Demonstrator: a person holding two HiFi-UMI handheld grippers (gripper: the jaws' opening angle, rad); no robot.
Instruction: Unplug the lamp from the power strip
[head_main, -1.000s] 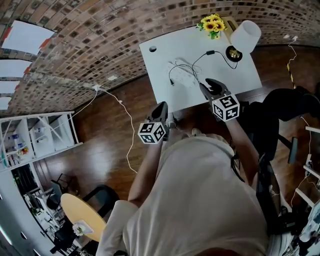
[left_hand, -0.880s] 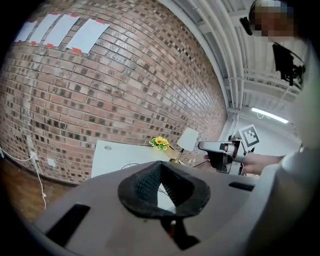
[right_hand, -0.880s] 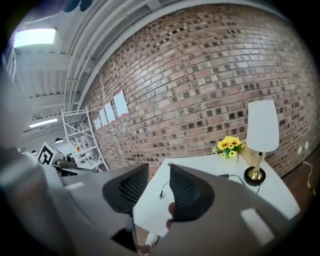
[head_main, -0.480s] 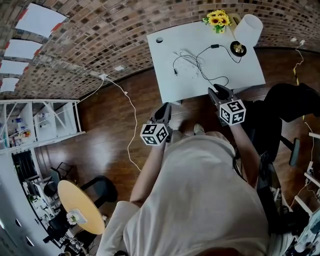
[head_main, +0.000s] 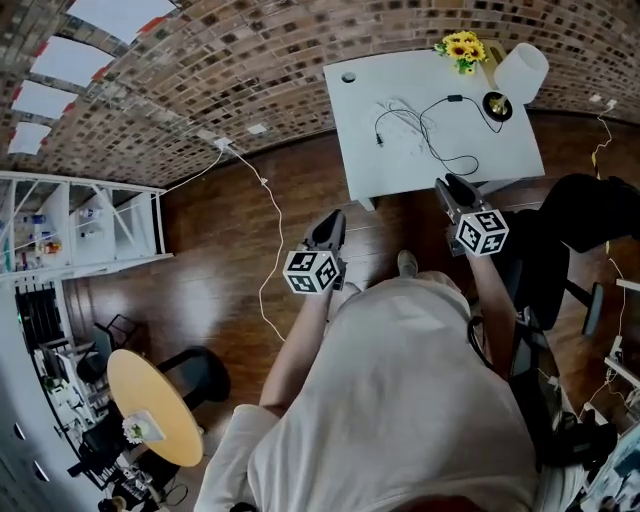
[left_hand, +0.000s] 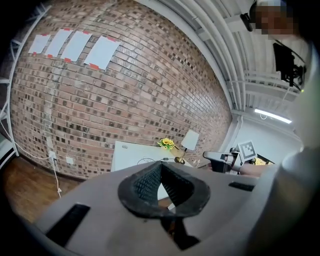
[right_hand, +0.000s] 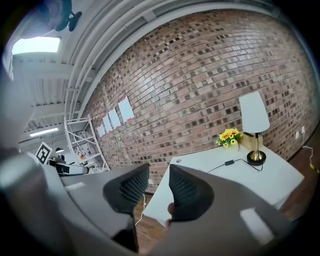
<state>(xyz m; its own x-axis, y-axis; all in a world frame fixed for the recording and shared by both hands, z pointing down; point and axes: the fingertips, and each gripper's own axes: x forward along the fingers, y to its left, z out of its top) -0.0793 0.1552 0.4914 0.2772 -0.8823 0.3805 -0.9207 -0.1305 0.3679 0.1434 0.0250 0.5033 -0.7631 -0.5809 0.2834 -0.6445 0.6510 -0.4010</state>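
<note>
The lamp (head_main: 520, 72), with a white shade and brass base, stands at the far right corner of the white table (head_main: 365, 165), next to yellow flowers (head_main: 463, 47). Its black cord (head_main: 440, 135) loops across the tabletop; I cannot pick out the power strip against the white top. My right gripper (head_main: 447, 182) hovers just off the table's near edge, its jaws closing with nothing between them. My left gripper (head_main: 330, 218) hangs over the wood floor left of it, pads meeting at the tips, empty. The right gripper view shows the lamp (right_hand: 253, 114) and cord (right_hand: 230, 162) well ahead.
A black office chair (head_main: 580, 230) stands right of the person. A white cable (head_main: 265, 250) trails over the floor from the brick wall. White shelving (head_main: 90, 225) is at the left and a round yellow table (head_main: 150, 405) at the lower left.
The person has stepped back from the table, which now lies farther off. The right gripper, earlier over the table's front part, is now off its edge. The left gripper stays over the floor.
</note>
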